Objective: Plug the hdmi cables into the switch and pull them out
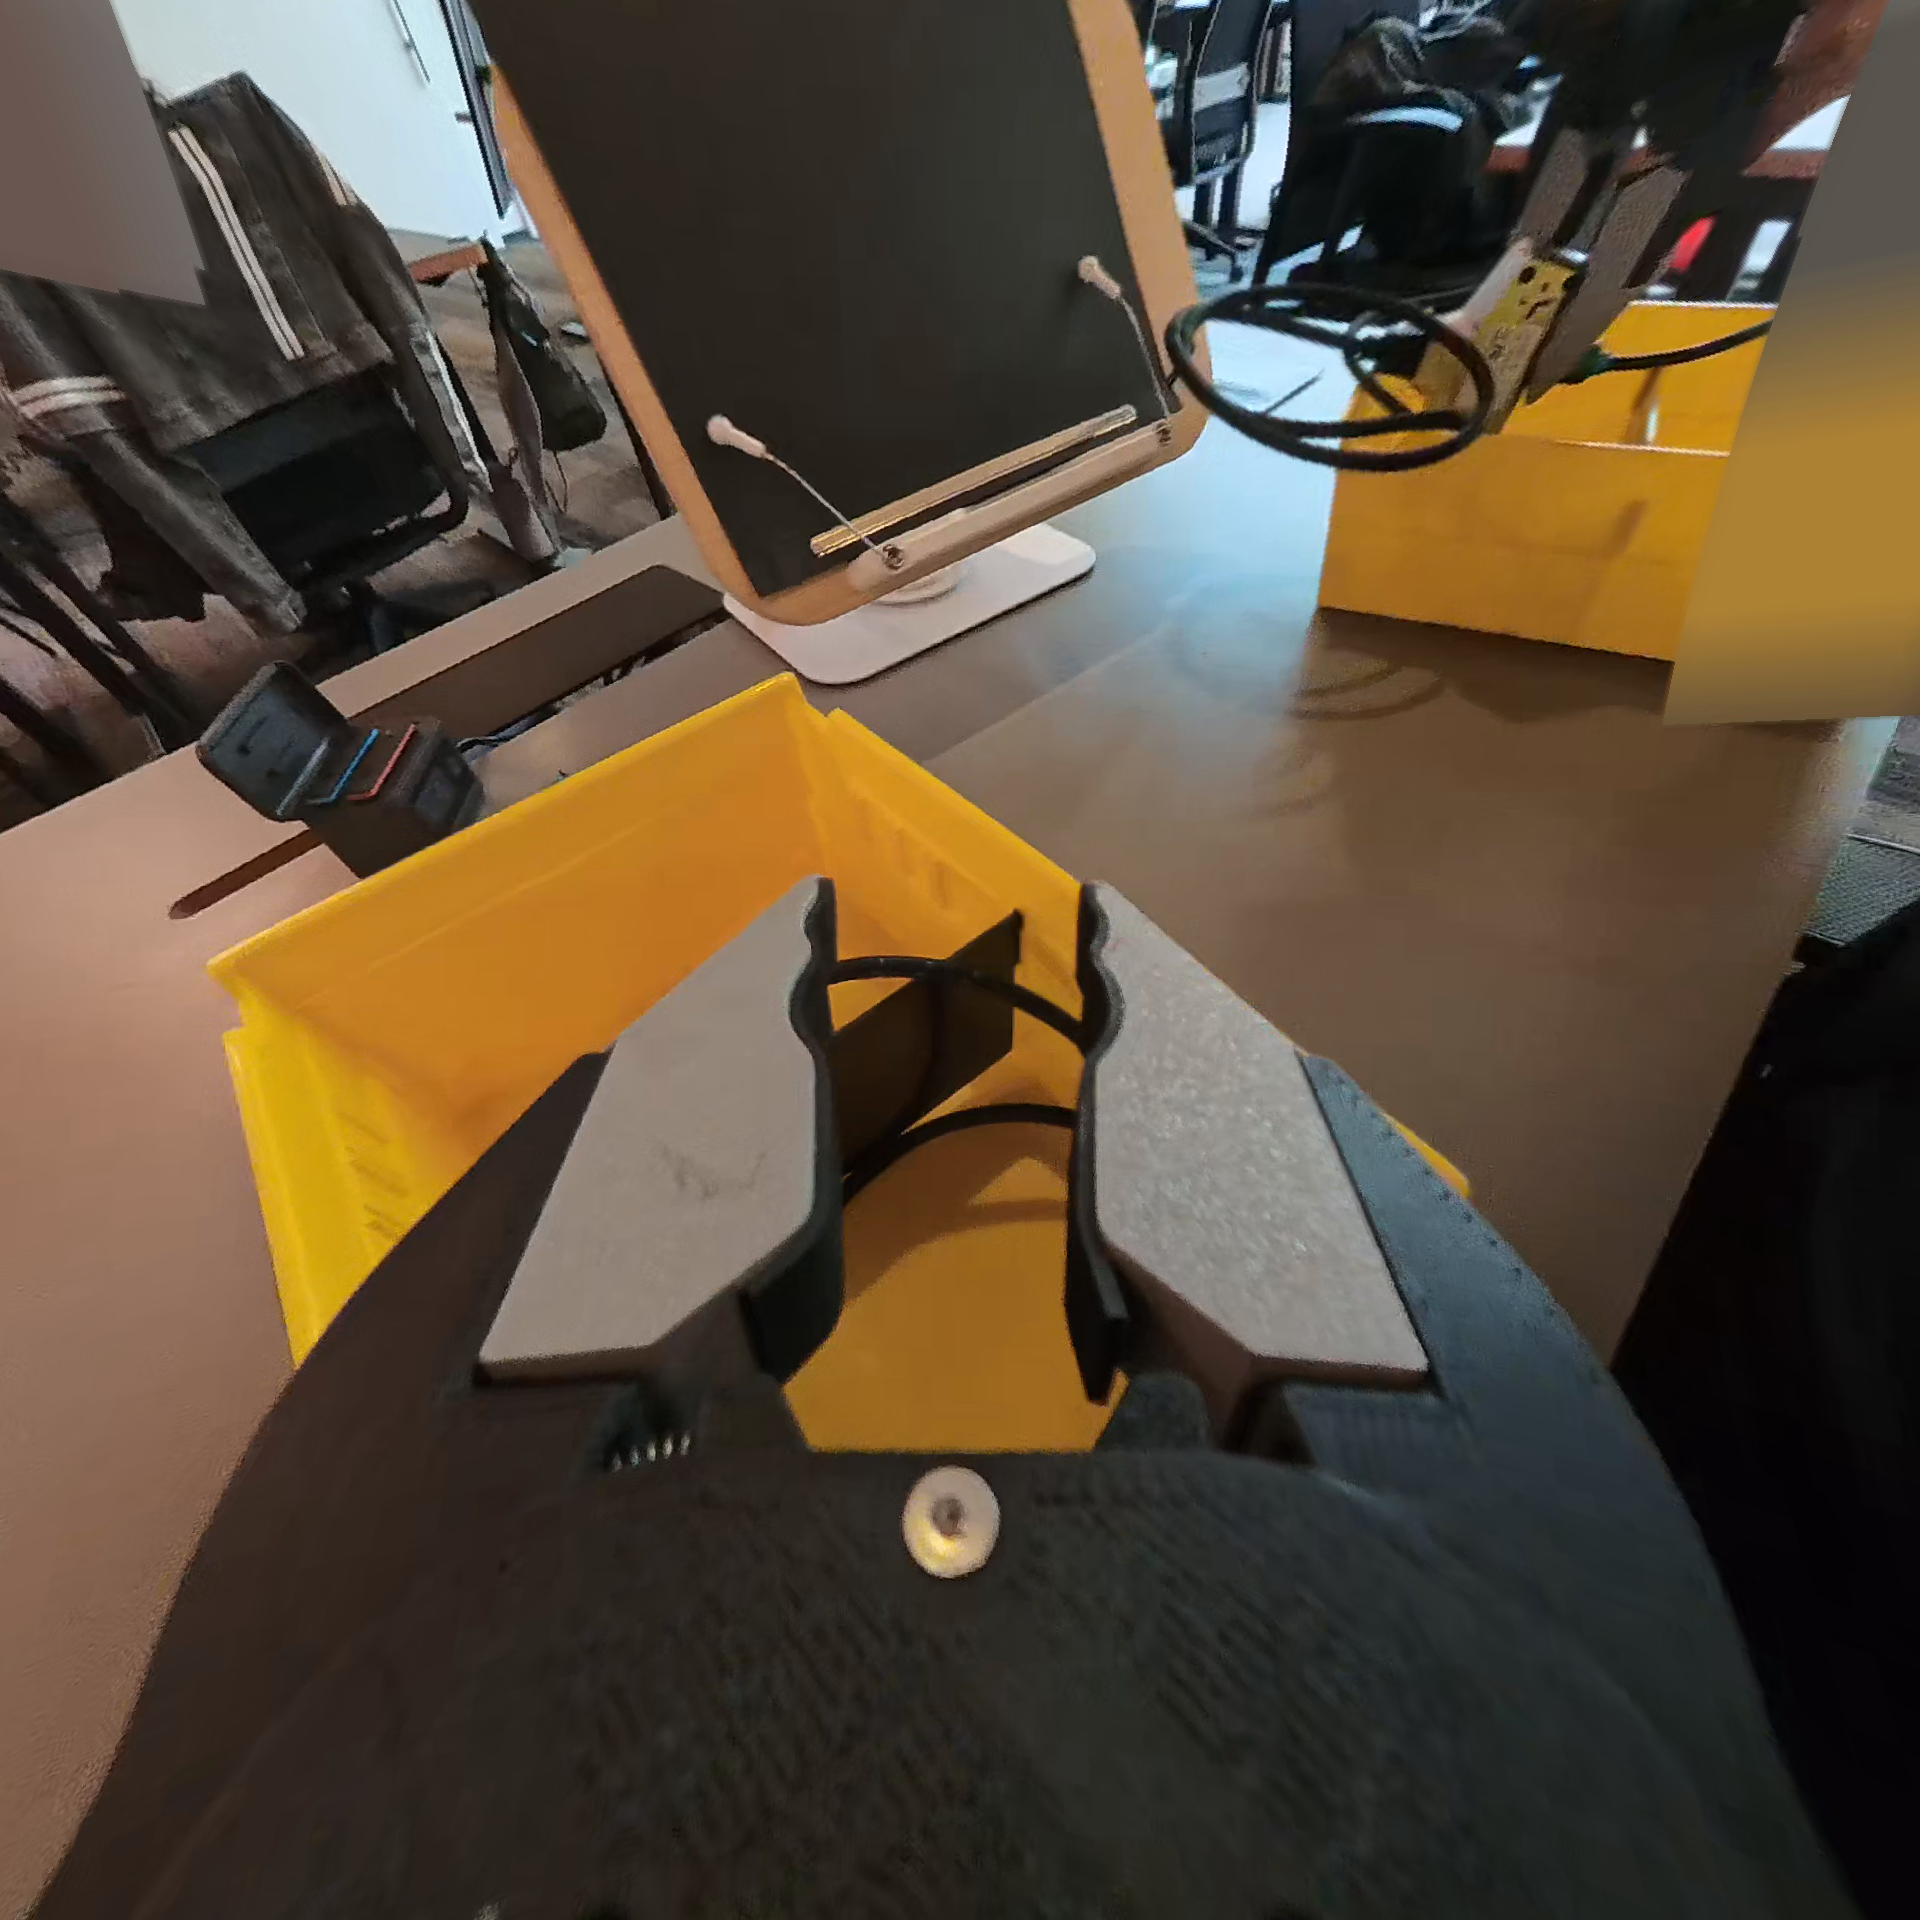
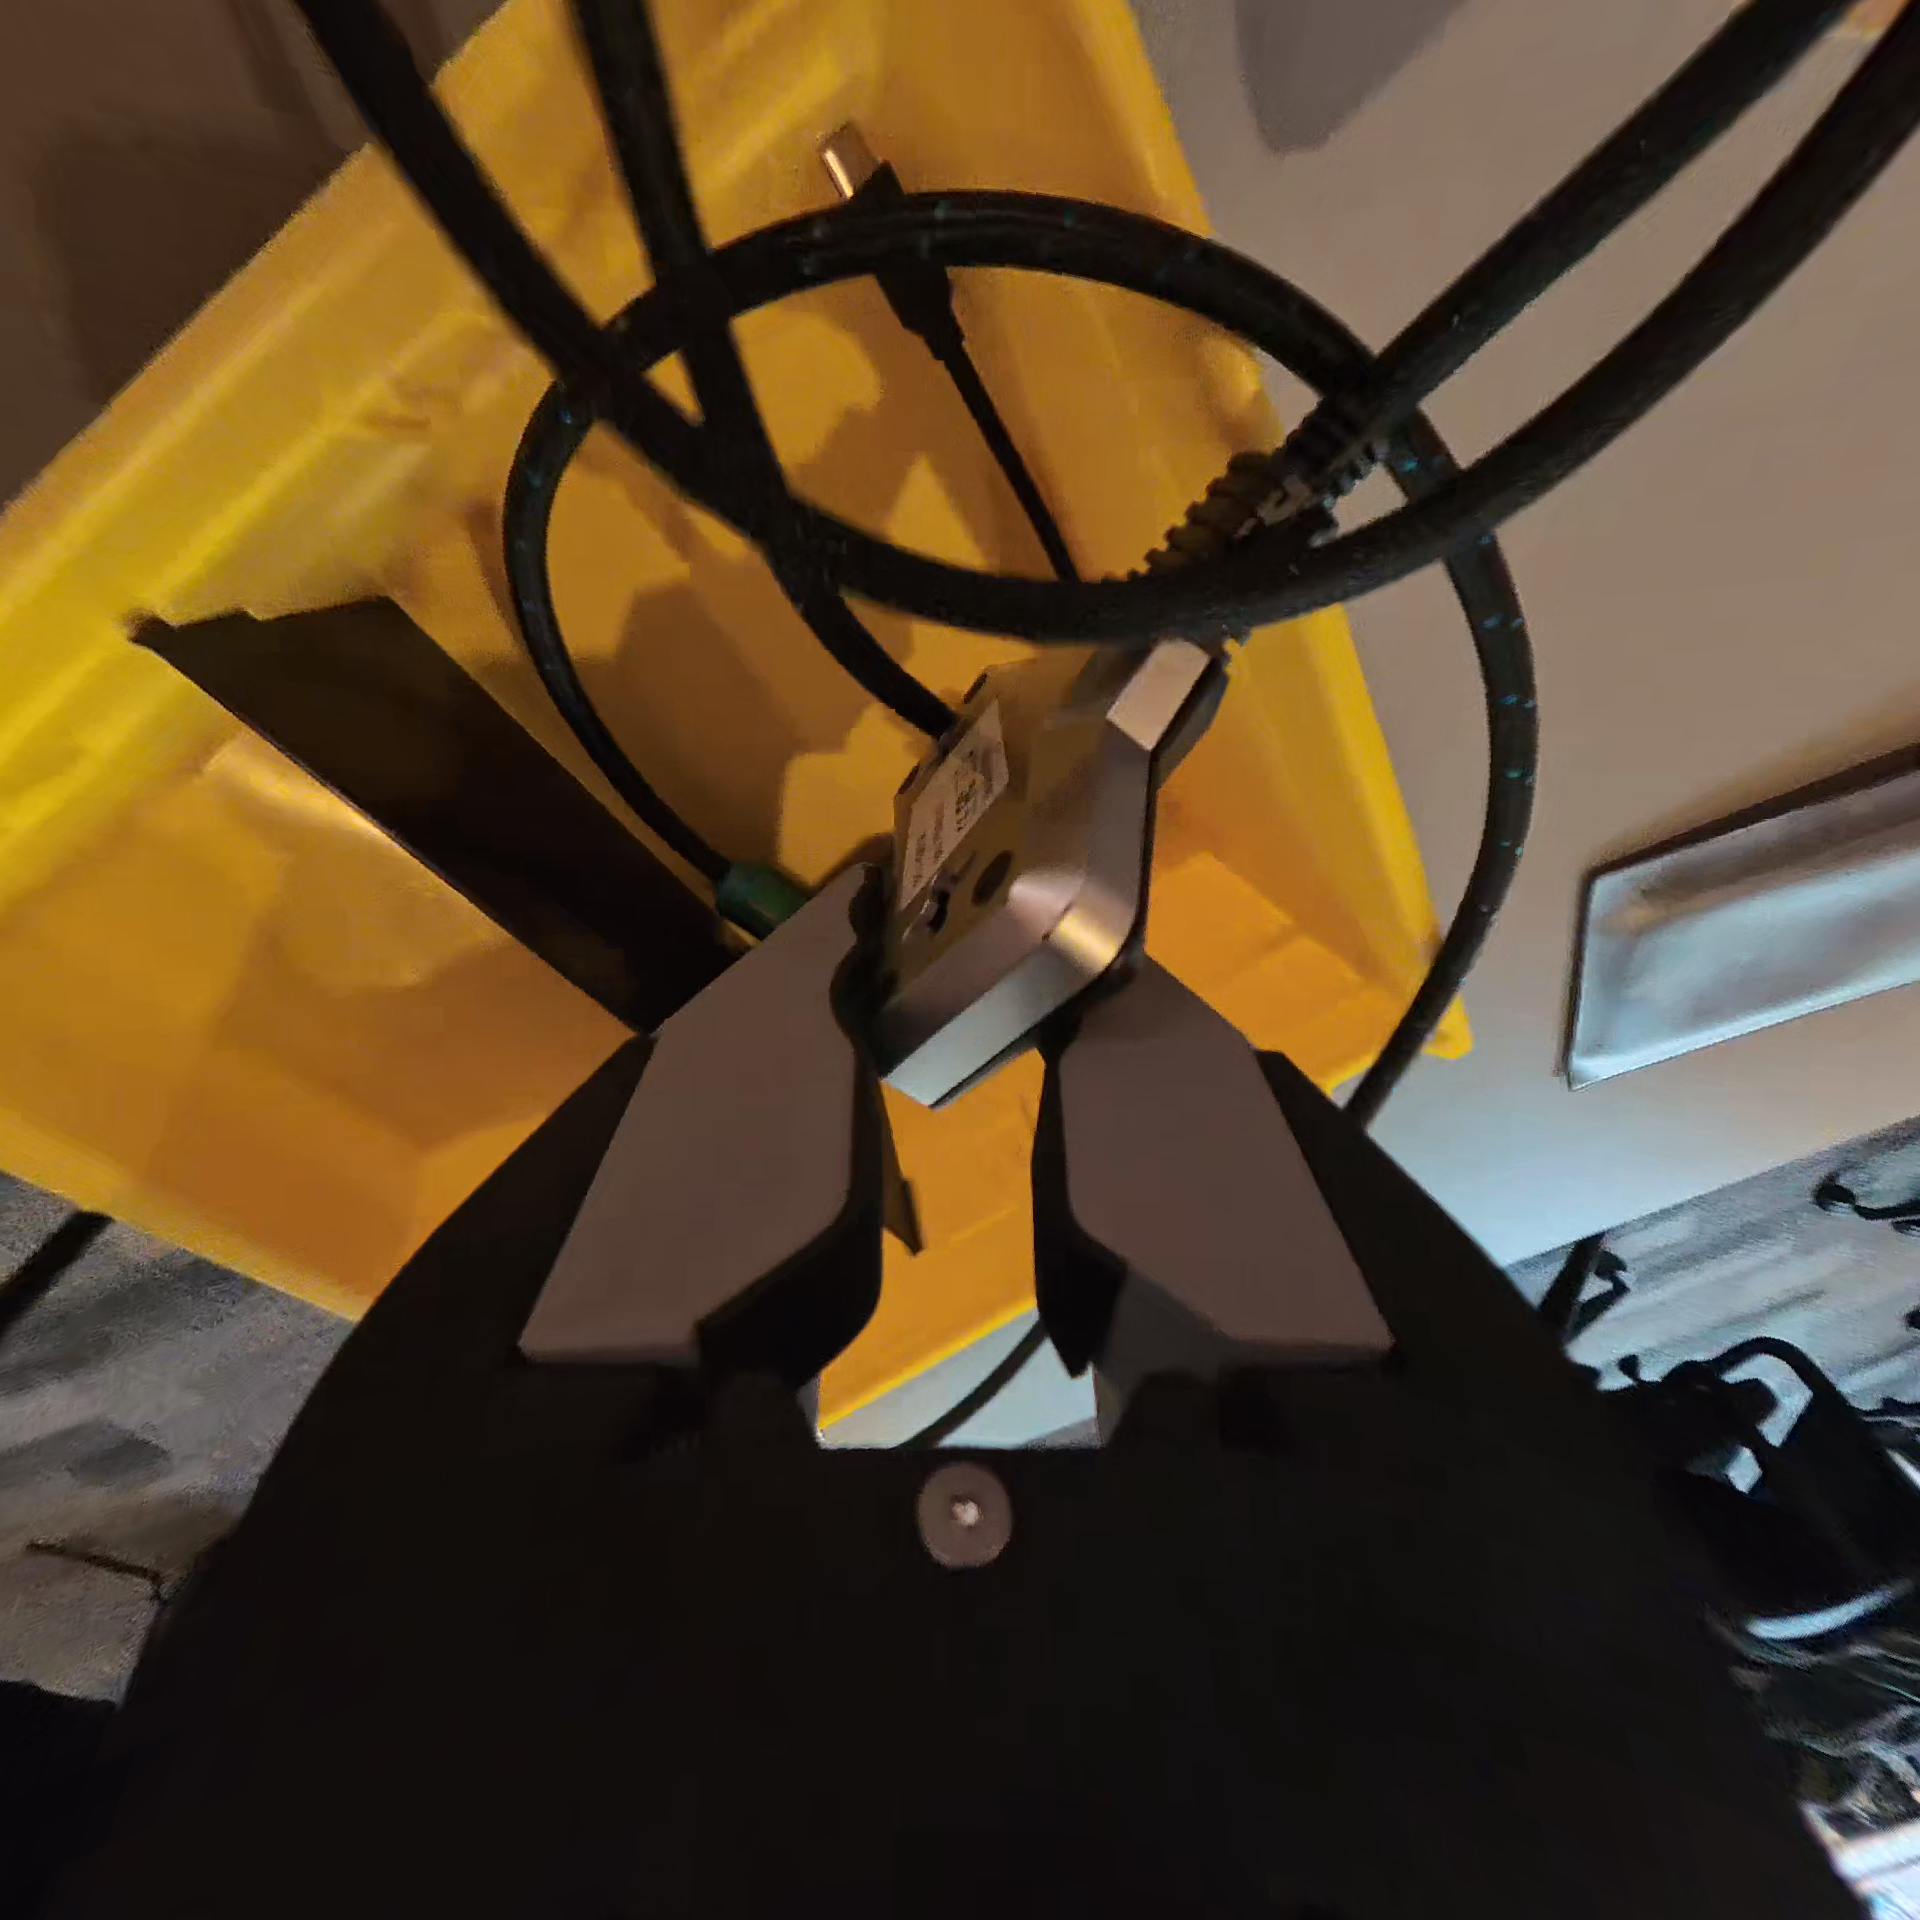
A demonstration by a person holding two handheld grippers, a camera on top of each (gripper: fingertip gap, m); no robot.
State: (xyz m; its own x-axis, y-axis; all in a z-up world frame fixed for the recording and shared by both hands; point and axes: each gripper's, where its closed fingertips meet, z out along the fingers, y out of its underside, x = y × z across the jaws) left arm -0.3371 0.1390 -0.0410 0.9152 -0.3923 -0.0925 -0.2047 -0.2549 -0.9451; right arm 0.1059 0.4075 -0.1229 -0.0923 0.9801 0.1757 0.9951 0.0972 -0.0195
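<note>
My right gripper (image 2: 987, 935) is shut on the small silver HDMI switch (image 2: 1039, 831) and holds it in the air above a yellow bin (image 2: 312, 520) with a black divider (image 2: 416, 748). Black braided cables (image 2: 1496, 665) loop around the switch and run into its far end. A loose metal plug (image 2: 852, 166) hangs beyond it. The left wrist view shows the right gripper (image 1: 1569, 312), the switch (image 1: 1512, 322) and the cable loop (image 1: 1299, 436) at the upper right. My left gripper (image 1: 956, 935) is open and empty over another yellow bin (image 1: 520, 966), which holds a thin black cable (image 1: 914, 966).
A black board with a wooden rim (image 1: 831, 260) stands on a white base (image 1: 935, 613) at the back of the brown table (image 1: 1351, 883). A black device with blue and red edges (image 1: 332, 769) sits behind the near bin. Chairs with jackets (image 1: 260, 364) stand at the left. The gap from one gripper's tips to the other's is roughly 55 cm.
</note>
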